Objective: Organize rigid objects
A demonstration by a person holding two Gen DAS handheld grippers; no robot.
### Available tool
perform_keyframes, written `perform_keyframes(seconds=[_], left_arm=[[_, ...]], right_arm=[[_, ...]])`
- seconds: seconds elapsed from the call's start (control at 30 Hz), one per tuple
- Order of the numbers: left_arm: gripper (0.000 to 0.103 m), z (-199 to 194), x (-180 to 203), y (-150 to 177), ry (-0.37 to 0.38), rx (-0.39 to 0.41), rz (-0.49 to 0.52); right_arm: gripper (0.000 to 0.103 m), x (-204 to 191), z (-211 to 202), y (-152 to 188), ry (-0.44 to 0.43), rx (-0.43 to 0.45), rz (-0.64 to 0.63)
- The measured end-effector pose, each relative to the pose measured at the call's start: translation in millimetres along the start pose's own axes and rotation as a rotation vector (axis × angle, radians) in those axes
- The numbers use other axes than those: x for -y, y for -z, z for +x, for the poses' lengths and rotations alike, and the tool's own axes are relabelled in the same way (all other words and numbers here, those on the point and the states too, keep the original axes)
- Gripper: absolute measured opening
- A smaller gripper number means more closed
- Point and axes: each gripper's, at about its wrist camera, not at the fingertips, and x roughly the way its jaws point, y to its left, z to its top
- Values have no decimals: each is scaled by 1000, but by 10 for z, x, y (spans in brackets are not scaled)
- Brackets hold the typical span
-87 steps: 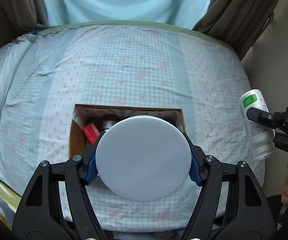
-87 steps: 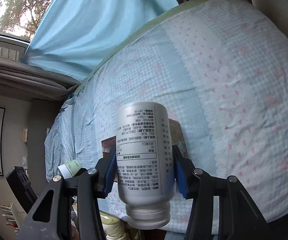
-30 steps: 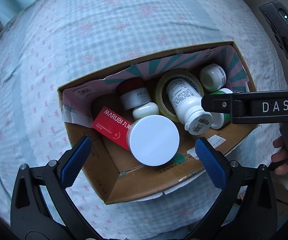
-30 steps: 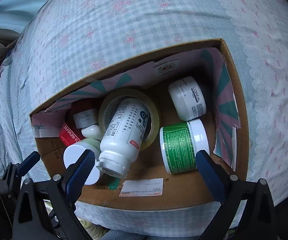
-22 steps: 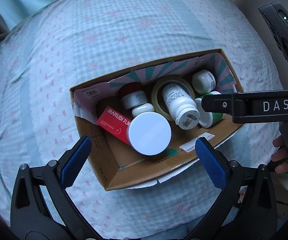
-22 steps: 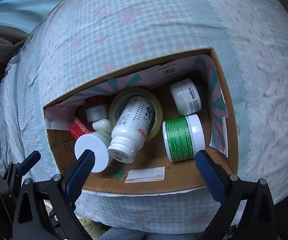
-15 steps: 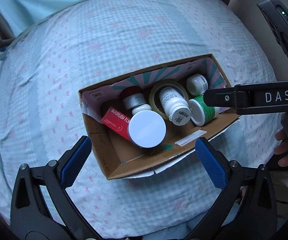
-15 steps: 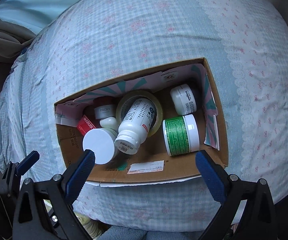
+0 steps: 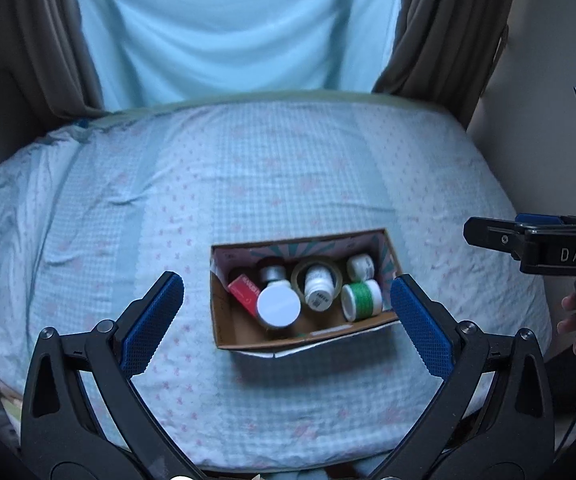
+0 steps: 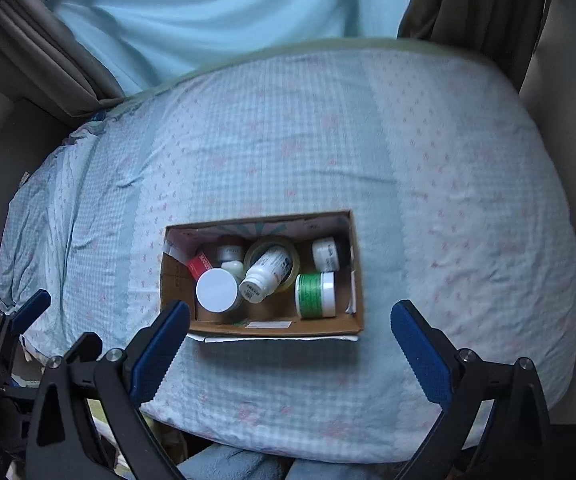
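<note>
Both claws are spread and carry nothing. The left claw (image 9: 288,316) and the right claw (image 10: 289,344) hang above the near edge of the bed (image 10: 467,184), which suggests nothing is left to collect. In the lower middle of each view sits the cardboard box (image 10: 361,280), holding, from left to right, a red carton (image 10: 199,266), a white round lid (image 10: 216,290), a white bottle (image 10: 266,270) lying tilted across a tape roll (image 10: 258,250), a green-labelled jar (image 10: 315,289) on its side, and a small white jar (image 10: 325,254) behind it. Loose packing probably suits a catch-all box. The checked sheet around it lies otherwise bare. Blue curtains (image 9: 240,24) fill the upper frame, and grey drapes (image 9: 439,32) flank them.
</note>
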Motion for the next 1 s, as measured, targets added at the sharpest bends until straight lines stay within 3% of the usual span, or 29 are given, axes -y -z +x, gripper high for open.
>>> perform_keyframes(seconds=[0.27,0.37,0.47,0.7,1.0], left_arm=[[103,-1099,387,-267,-100,283,30],[103,-1305,458,-236,-118,337,26],[103,-1442,473,-167,-81,372,-2],[103,-1580,557,-47,-111,428,-14],[103,-1643,552,-12,-93,441,-39]], right_arm=[[100,54,-1296,134,44,331,-99],[100,113,-1616,235,61,425,-102],[100,136,-1810,339,72,492,-108],[100,125,-1969,541,130,581,-132],[100,165,-2024,619,128,600,-125]])
